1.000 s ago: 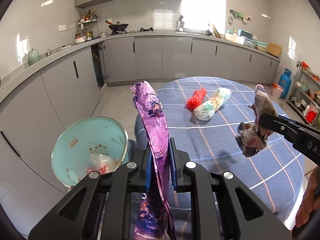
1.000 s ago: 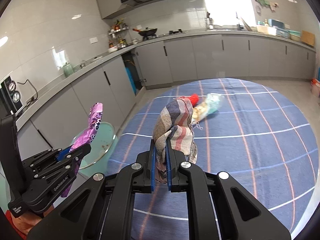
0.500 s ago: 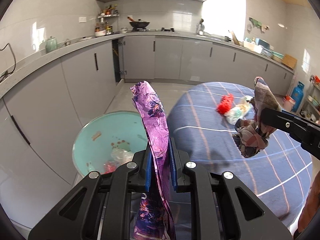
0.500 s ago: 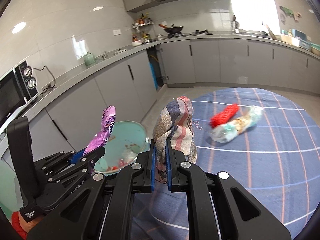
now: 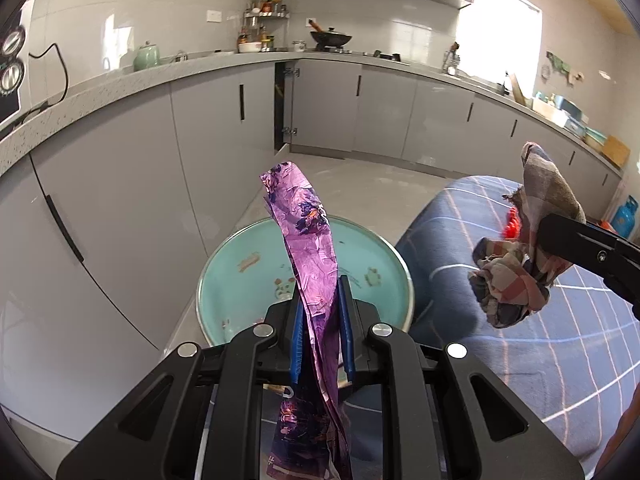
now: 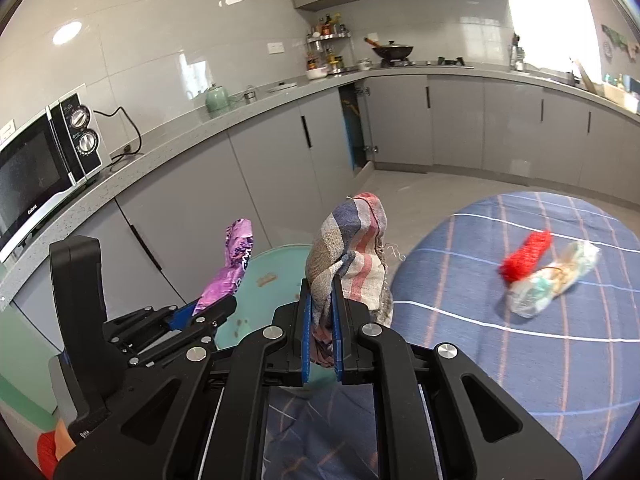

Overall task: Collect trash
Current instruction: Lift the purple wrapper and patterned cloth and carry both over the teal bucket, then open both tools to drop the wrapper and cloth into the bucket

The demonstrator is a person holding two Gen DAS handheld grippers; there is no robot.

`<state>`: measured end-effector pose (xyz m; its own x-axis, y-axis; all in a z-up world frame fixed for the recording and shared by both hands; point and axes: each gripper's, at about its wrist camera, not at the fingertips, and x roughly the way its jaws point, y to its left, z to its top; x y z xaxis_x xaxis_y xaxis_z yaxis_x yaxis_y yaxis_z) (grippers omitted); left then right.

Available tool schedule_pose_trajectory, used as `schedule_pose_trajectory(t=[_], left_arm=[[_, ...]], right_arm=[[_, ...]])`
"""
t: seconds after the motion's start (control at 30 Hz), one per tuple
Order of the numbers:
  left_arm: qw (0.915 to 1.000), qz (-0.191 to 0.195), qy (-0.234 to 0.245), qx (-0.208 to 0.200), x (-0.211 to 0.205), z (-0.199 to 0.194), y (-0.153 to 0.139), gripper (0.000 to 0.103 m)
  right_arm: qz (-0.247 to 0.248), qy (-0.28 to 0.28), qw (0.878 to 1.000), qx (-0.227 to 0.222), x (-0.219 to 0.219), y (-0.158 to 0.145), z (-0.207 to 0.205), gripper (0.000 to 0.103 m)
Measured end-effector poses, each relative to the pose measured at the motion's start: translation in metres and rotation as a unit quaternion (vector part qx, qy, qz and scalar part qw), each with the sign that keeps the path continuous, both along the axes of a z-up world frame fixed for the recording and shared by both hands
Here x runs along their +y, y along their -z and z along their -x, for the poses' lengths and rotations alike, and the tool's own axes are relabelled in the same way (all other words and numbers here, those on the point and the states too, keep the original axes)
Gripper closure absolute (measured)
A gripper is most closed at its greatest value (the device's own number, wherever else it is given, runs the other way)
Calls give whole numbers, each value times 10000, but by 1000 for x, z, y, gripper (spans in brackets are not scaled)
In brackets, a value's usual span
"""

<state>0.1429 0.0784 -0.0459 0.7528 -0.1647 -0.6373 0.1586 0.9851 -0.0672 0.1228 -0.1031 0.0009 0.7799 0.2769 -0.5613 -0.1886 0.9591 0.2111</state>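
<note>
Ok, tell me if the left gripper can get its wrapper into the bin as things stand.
Probably yes. The left gripper is shut on the purple wrapper, and the bin's open mouth lies right beyond it with nothing between. The right gripper, holding the rag, is off to the side.

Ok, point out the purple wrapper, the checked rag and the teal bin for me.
purple wrapper [image 5: 308, 240]: left wrist view, middle of the strip above the pads.
checked rag [image 6: 348, 256]: right wrist view, striped fold above the pads.
teal bin [image 5: 224, 276]: left wrist view, inner wall, left side.
</note>
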Motion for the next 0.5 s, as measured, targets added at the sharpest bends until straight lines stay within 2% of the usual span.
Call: schedule_pose_trajectory(t=[0.5], left_arm=[[9987, 254, -256, 369, 22, -29, 27, 88]], right_arm=[[69, -337, 9988, 350, 37, 24, -46, 93]])
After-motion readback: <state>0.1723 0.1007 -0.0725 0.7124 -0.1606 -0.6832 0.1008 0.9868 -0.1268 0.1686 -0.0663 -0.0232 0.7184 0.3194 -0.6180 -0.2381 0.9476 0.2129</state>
